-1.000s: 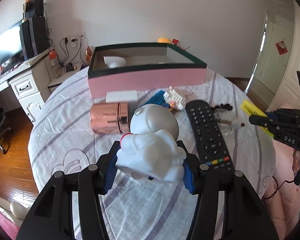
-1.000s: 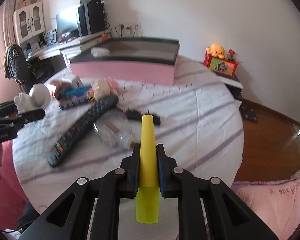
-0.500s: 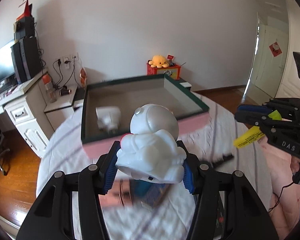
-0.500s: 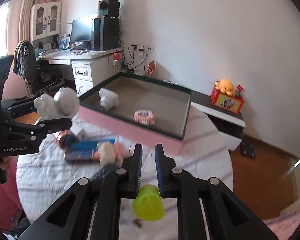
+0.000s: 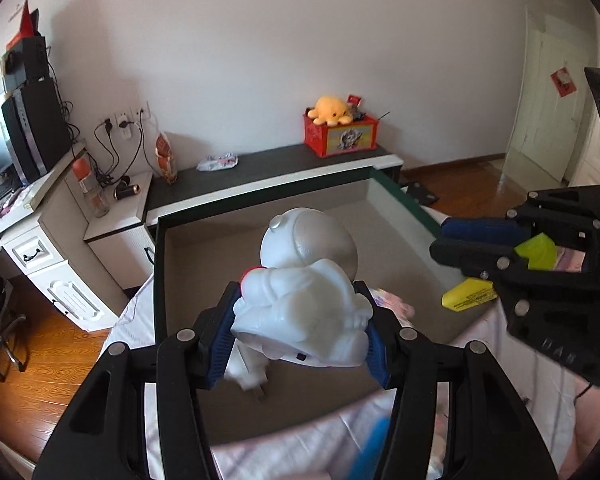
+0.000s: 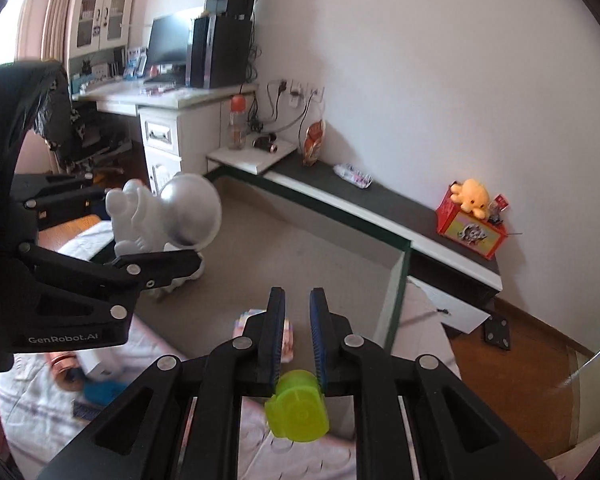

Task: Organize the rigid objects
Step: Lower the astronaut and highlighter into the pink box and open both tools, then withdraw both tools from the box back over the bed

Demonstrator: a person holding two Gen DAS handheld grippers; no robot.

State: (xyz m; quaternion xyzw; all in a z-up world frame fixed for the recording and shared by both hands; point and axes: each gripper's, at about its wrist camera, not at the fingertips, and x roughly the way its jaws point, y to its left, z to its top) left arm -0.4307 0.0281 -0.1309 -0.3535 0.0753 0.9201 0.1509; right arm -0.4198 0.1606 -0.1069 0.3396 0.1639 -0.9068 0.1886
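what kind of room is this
Most likely a bedroom or home study: a white desk with a computer monitor and tower, a plush octopus on a low shelf, and wood flooring.

Below your two claws the open box (image 5: 404,200) has a wide bare floor; its far half and right corner are free. Two things sit on the near part of that floor: a small white figure (image 5: 246,372) under your left claw (image 5: 296,344), and a pink round thing (image 6: 286,334) just ahead of your right claw (image 6: 298,344). The box's green rim stands up all round. The two claws hang side by side, near each other, over the box.
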